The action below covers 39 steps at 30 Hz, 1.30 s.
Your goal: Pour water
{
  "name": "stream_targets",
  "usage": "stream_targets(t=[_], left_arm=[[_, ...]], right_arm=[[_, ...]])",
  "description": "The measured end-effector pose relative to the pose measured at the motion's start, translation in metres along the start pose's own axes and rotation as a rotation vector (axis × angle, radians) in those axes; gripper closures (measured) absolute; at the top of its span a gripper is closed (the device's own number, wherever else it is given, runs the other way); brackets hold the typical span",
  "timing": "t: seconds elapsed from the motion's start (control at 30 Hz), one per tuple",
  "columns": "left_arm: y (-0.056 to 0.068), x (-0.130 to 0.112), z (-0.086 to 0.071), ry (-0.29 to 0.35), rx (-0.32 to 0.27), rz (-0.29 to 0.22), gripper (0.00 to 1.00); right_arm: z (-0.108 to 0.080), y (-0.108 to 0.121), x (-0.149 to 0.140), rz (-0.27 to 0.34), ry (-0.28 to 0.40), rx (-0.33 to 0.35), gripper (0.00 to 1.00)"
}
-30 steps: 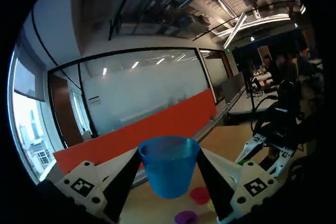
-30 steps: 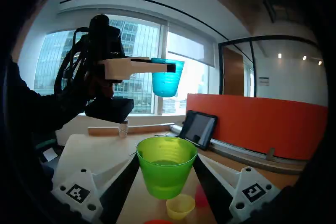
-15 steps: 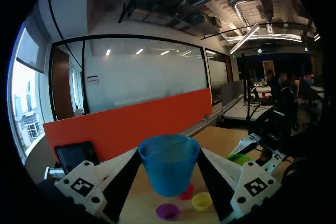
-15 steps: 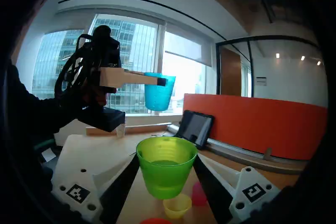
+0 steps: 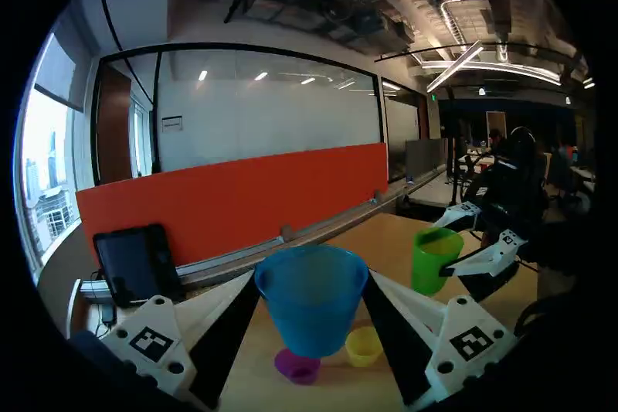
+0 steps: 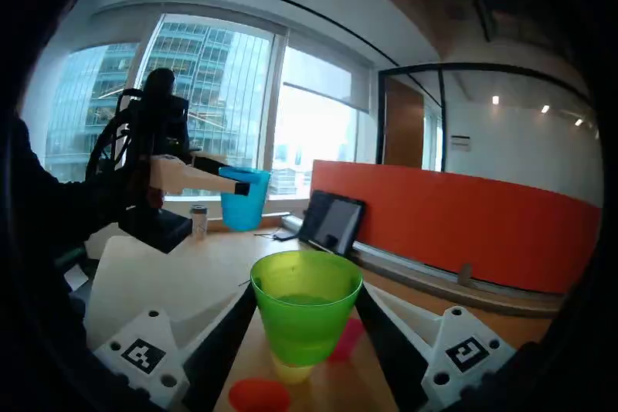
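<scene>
A translucent blue cup [image 5: 310, 297] stands upright between the fingers of my left gripper [image 5: 310, 311], which is shut on it; farther off at the left in the right gripper view the same blue cup [image 6: 242, 197] hangs above the table. My right gripper [image 6: 307, 319] is shut on a green cup [image 6: 306, 305] that holds some liquid at its bottom. In the left gripper view this green cup [image 5: 434, 259] is held upright at the right, over the wooden table [image 5: 386, 238]. Both cups are in the air, well apart.
Small cups stand on the table below: purple [image 5: 297, 366] and yellow [image 5: 364, 345] in the left gripper view, red [image 6: 259, 395], pink [image 6: 347, 337] in the right gripper view. A dark tablet [image 6: 334, 223] leans by the orange divider [image 6: 463, 226]. A small jar [image 6: 199, 220] stands near the windows.
My left gripper has come down and levelled with the blue cup, now low near the table. The green cup stays steady in my right gripper.
</scene>
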<state>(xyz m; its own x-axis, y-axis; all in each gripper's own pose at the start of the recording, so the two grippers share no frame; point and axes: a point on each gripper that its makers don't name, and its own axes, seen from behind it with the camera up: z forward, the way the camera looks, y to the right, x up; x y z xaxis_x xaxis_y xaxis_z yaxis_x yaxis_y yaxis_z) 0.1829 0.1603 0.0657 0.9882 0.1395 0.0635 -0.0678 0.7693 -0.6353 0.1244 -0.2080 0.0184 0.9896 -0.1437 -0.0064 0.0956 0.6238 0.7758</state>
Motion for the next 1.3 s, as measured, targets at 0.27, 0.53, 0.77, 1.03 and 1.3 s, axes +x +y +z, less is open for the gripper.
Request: stream_targets(t=[0.27,0.53,0.77,1.03,1.3], left_arm=[[0.006,-0.026,-0.003,-0.025,-0.002,-0.010,0.11],[0.009,-0.047,-0.007,-0.050,-0.003,-0.010,0.11],[0.013,-0.060,-0.010,-0.070,-0.007,0.009,0.10],[0.017,-0.078,-0.008,-0.110,-0.021,0.014,0.10],[0.027,-0.109,-0.007,-0.178,-0.041,0.023,0.10]], right_arm=[[-0.020,0.024,-0.002,-0.008,-0.020,-0.060,0.10],[-0.037,0.046,-0.010,-0.009,-0.039,-0.111,0.10],[-0.044,0.058,-0.011,-0.011,-0.051,-0.138,0.10],[-0.047,0.063,-0.019,0.005,-0.080,-0.138,0.10],[-0.051,0.066,-0.042,0.014,-0.156,-0.131,0.09]])
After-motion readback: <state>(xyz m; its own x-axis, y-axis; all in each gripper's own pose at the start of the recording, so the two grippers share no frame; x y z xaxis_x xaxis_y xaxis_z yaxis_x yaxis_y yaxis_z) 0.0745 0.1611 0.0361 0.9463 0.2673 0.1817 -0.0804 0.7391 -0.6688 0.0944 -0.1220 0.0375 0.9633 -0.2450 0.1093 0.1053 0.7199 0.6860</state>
